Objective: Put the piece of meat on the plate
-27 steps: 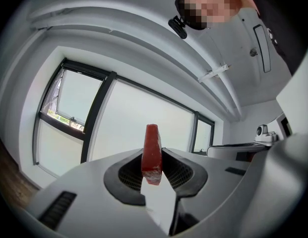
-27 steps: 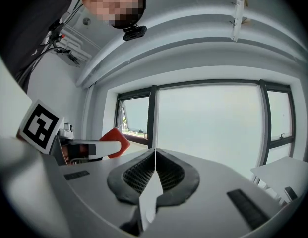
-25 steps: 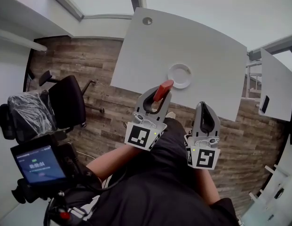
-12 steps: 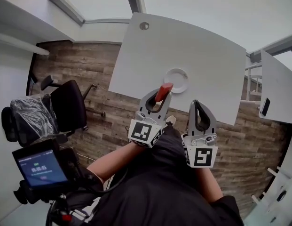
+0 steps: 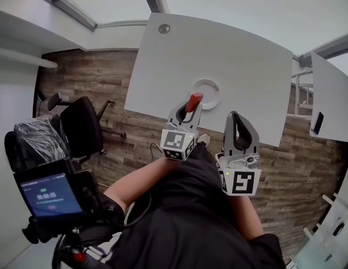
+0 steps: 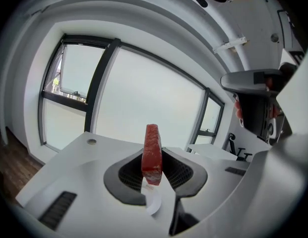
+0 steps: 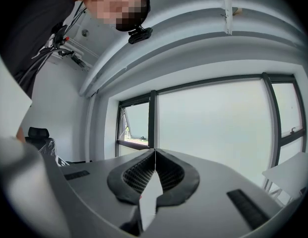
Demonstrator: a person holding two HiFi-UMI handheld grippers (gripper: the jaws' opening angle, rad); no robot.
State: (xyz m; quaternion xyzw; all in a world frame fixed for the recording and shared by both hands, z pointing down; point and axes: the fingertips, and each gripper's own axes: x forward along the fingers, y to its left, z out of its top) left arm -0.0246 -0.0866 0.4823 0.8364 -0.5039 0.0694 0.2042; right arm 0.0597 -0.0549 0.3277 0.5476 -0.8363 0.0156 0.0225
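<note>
The left gripper [image 5: 189, 111] has its jaws clamped on the piece of meat [image 6: 152, 151], a red slab standing on edge between the dark ribbed pads, with its upper part rising past the jaw tips. In the head view the meat shows against the near left rim of the white plate [image 5: 217, 89]; how high above the plate it is held cannot be told. The plate lies by the near edge of the white bench [image 5: 246, 60], with nothing on it.

The right gripper [image 5: 235, 116] is just right of the left one, over the bench's near edge. Its jaws are closed together, with nothing between them.

A wood-plank floor [image 5: 95, 77] runs under the bench. A black office chair [image 5: 81, 125] stands at the left, and a small lit screen [image 5: 49, 194] sits near it.
</note>
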